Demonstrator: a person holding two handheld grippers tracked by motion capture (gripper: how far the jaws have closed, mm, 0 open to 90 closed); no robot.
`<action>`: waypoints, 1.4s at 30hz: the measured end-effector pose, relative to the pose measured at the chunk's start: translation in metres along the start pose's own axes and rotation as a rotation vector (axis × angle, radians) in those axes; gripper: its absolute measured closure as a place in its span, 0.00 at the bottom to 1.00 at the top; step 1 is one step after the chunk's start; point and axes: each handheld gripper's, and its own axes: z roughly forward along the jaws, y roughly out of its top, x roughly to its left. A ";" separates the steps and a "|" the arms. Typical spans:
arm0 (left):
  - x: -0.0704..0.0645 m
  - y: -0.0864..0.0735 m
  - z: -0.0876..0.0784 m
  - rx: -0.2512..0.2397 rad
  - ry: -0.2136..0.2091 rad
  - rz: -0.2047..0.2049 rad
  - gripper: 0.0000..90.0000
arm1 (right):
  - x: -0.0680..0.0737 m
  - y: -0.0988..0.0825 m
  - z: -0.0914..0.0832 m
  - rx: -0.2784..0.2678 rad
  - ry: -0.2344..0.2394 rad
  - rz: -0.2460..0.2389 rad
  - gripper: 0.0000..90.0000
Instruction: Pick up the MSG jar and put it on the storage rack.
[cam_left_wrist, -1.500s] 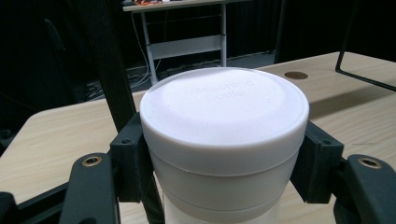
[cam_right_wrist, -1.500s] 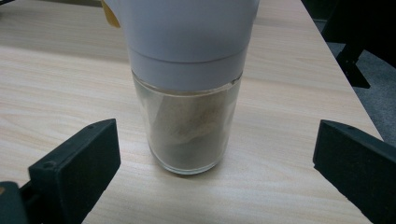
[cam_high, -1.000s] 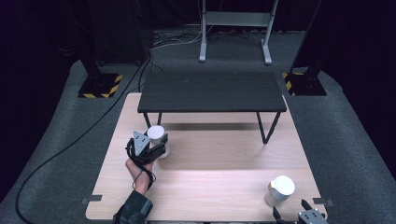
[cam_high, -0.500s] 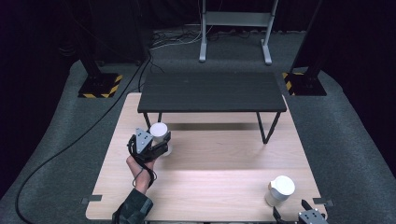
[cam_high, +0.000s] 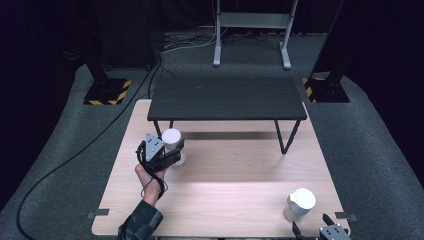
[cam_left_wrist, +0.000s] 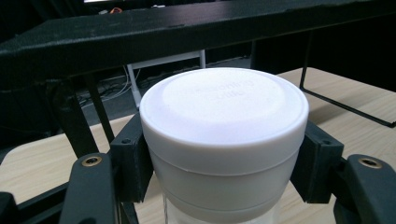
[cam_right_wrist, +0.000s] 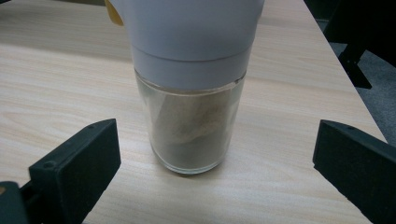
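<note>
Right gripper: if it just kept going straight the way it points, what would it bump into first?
The right gripper would probably meet the jar standing on the table, between its open jaws and slightly ahead; depth is hard to judge.

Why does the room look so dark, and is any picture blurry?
High view: light falls on the pale table while the surroundings stay black, and the black bench casts a shadow band. Left gripper view: the white lid is bright and soft. Right gripper view: the jar is sharp.
</note>
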 end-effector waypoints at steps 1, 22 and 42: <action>0.000 0.000 0.000 0.000 0.000 0.000 0.38 | 0.000 0.000 0.000 0.000 0.000 0.000 0.00; 0.000 0.019 0.003 -0.008 -0.050 -0.002 0.38 | 0.002 0.000 0.000 -0.001 -0.004 -0.004 0.00; 0.005 0.039 0.001 -0.028 -0.104 -0.019 0.38 | 0.001 0.000 -0.001 -0.001 -0.002 -0.001 0.00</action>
